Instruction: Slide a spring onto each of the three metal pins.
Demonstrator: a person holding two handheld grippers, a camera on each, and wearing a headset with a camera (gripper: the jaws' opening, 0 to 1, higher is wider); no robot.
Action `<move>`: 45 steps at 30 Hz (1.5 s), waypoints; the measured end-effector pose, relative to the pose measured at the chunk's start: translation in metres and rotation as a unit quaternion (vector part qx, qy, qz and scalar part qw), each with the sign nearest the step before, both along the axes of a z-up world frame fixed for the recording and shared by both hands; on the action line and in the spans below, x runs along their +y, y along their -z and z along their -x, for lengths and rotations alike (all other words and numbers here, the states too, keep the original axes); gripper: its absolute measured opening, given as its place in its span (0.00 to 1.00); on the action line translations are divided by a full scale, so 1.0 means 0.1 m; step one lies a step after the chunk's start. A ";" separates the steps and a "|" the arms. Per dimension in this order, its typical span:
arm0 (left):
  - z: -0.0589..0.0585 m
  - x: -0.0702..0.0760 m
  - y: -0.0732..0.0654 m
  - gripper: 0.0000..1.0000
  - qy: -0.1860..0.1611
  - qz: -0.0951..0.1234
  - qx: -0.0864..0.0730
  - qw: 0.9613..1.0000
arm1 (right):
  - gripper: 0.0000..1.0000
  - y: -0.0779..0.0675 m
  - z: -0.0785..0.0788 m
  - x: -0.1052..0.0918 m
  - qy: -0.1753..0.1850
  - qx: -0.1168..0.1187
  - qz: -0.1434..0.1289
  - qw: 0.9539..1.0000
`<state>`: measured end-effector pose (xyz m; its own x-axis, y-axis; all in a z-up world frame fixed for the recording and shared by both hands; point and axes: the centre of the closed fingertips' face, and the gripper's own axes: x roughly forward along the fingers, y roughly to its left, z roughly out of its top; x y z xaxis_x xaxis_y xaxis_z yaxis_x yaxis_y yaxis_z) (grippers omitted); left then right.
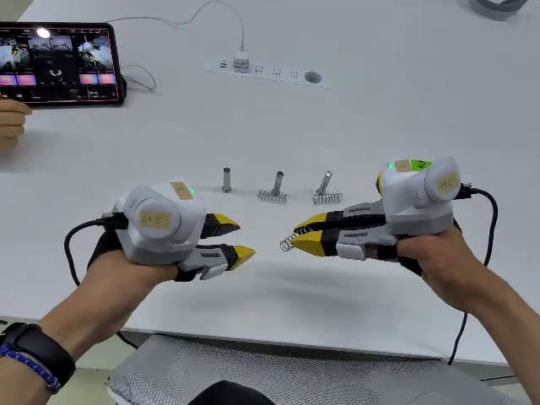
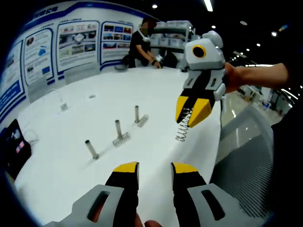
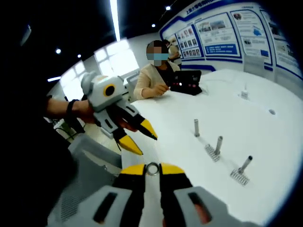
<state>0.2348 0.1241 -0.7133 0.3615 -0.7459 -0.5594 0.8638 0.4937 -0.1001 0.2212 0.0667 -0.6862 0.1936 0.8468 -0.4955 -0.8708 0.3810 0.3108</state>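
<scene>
right claw (image 1: 297, 238) clamped on a small bright steel coil spring (image 1: 287, 245); grip is at one end, rest of the coil pokes out past the tips; in the right gripper view I look down its bore; left claw (image 1: 243, 239) jaws apart, nothing in them, tips facing the right claw across a small gap; both claws are nearer me than the bare short grey steel pin (image 1: 227, 180) standing on the white workbench (image 1: 380, 126); spring is in the air, nearer me than that pin and to its right.

step in hand, my read: carry the spring to the bare pin and thread it; turn the wrist so the coil axis matches the pin, free end down; centre the bore over the pin top before lowering; keep the squeeze light so the turns don't crush; let go only once several turns are over the shaft; left claw could steady the floppy free end; a sideways nudge may tip the pin.

closest thing to containers here are the pins; bare pin carries nothing; second steel pin (image 1: 277, 182) just right of it has a coil spring (image 1: 272, 197) across its foot; third steel pin (image 1: 324, 181) further right has another spring (image 1: 326, 199) likewise; can't tell if those coils sit round the shafts or just beside them.
</scene>
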 end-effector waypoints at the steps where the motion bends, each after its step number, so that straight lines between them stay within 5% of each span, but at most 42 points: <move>1: -0.01 0.02 0.00 0.29 -0.004 0.000 0.000 1.000 | 0.12 0.00 -0.01 0.00 0.000 0.000 0.001 1.000; 26: -0.27 0.53 0.00 0.43 -0.102 0.007 0.001 0.995 | 0.12 0.07 -0.35 0.16 -0.017 -0.009 0.049 0.999; 45: -0.35 0.78 0.03 0.54 -0.144 0.011 0.005 0.990 | 0.12 0.16 -0.67 0.30 -0.036 -0.019 0.082 0.996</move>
